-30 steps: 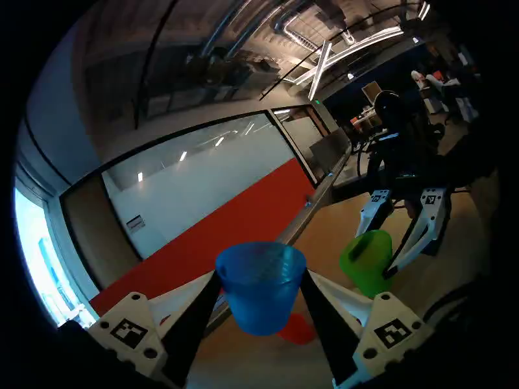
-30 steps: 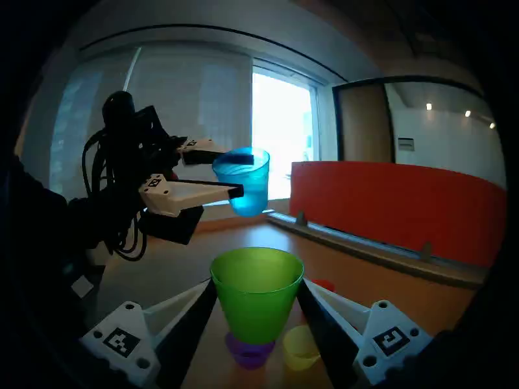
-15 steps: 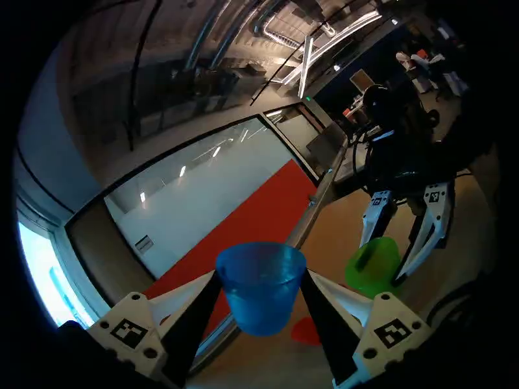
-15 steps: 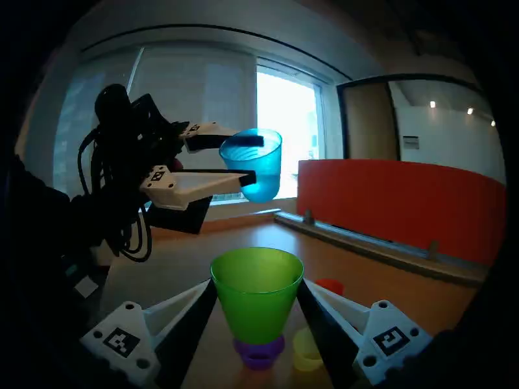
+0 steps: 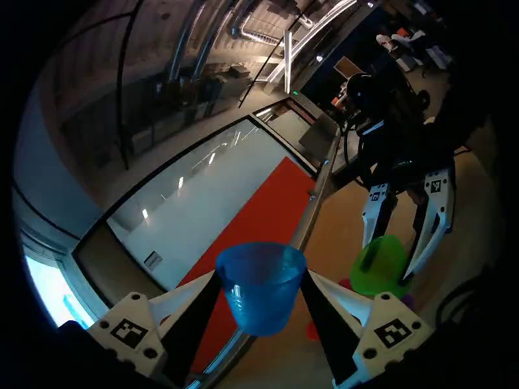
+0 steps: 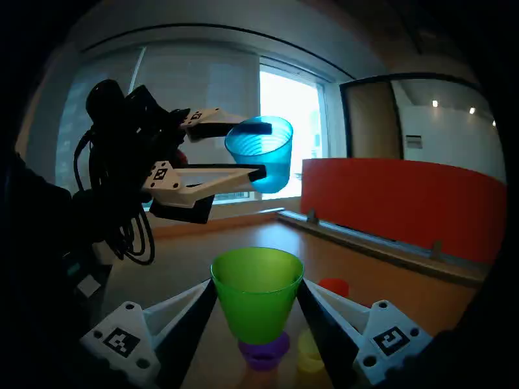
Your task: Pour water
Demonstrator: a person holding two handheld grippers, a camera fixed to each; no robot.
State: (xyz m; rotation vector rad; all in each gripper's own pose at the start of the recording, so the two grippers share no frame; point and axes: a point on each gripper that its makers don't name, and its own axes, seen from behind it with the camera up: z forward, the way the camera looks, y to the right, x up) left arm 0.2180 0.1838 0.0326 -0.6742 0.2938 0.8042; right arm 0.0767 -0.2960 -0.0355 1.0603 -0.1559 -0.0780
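Left gripper view: the left gripper [image 5: 261, 280] sat at 6 o'clock, its fingers clenched on either side of the blue cup [image 5: 261, 295]. The cup was held up off the tabletop [image 5: 334, 243], mouth toward the camera. At 4 o'clock the right gripper [image 5: 388, 271] had its fingers clamped on the green cup [image 5: 379, 267], near the blue cup but apart from it. A sliver of the purple cup [image 5: 407, 300] showed just beneath the green one. A red partition [image 5: 259, 220] ran along the tabletop's far edge, from 7 to 1 o'clock.

Right gripper view: the right gripper [image 6: 257, 285] at 6 o'clock gripped the green cup [image 6: 257, 295], upright. The purple cup [image 6: 265, 350] lay directly below it; touching or not, could not tell. The yellow cup [image 6: 310, 353] stood just beside the purple one at 5 o'clock, and the red cup [image 6: 334, 285] was farther off on the tabletop [image 6: 181, 259]. At 11 o'clock the left gripper [image 6: 259, 150] held the blue cup [image 6: 261, 152] tilted, higher than the green cup, against a bright window [image 6: 292, 117]. Black cables [image 6: 120, 194] hung behind it.
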